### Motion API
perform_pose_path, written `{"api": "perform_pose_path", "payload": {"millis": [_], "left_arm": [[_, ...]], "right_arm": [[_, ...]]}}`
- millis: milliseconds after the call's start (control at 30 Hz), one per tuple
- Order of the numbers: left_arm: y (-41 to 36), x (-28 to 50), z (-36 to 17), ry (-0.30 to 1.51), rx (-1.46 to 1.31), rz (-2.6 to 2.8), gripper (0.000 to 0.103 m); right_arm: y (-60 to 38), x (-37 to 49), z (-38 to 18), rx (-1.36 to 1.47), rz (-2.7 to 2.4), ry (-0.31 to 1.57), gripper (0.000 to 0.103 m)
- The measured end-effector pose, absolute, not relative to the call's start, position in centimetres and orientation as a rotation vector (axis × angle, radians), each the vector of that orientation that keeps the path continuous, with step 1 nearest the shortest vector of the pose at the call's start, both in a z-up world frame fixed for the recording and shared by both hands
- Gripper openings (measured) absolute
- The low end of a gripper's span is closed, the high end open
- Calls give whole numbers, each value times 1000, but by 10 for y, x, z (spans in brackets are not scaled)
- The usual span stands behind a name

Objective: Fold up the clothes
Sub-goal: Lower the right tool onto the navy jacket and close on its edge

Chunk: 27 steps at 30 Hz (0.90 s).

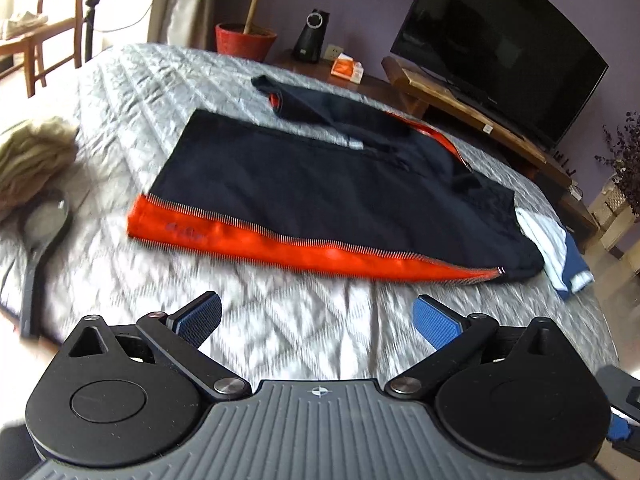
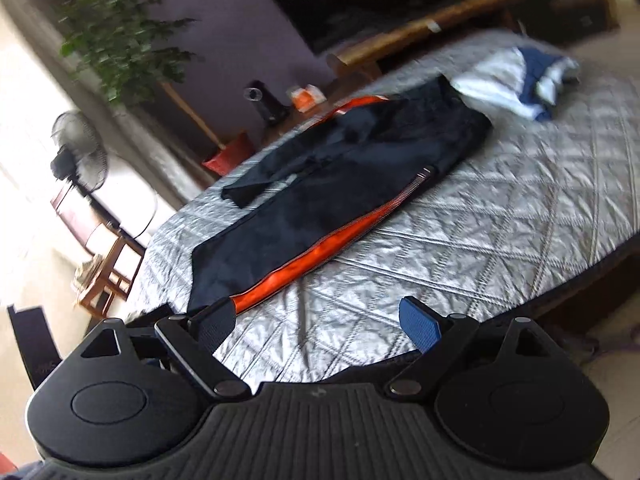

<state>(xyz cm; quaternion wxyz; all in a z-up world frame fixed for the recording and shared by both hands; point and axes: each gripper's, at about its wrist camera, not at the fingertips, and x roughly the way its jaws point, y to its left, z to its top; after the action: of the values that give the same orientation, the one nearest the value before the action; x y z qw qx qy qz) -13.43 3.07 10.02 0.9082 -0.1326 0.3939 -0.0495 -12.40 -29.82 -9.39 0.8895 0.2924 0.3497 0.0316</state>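
left wrist view gives us a magnifying glass (image 1: 44,220) beside the navy jacket (image 1: 312,196) on the bed (image 1: 280,320) — right wrist shows a fan (image 2: 80,152) instead; our left gripper (image 1: 318,322) and right gripper (image 2: 316,322) both gape empty.

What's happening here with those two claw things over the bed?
A person holds a two-finger gripper in each hand to fold clothes. At this moment neither is gripping anything: the left gripper and the right gripper both hover open above the grey quilted bedspread. In front of them a dark navy jacket with orange lining lies spread out, one sleeve stretched to the side. A white and blue garment sits crumpled at its far end.
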Motion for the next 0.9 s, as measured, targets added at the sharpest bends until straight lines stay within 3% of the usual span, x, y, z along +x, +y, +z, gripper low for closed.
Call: {"api": "perform_pose_path", "payload": {"millis": [267,500,667,733,767,800,900], "left_arm": [[29,-55,86,800,-250,-102,103],[18,0,61,817,-254,-128,103],[17,23,45,849,-268,-119,103],[18,30,37,889,-284,-101,103],[18,33,33,911,-289,-97,103],[17,34,31,918,-277,-93,103],[9,35,29,929,-208,-91,103]], "right_arm": [[-365,-39,-102,554,-112,744,82],[-420,46,-137,651,-270,811,70],[-428,75,-162,709,-322,828,69],[-428,82,-169,693,-324,836,59],[-427,83,-170,665,-325,831,44],[-427,87,-170,638,-313,831,20],[-418,96,-166,468,-271,885,17]]}}
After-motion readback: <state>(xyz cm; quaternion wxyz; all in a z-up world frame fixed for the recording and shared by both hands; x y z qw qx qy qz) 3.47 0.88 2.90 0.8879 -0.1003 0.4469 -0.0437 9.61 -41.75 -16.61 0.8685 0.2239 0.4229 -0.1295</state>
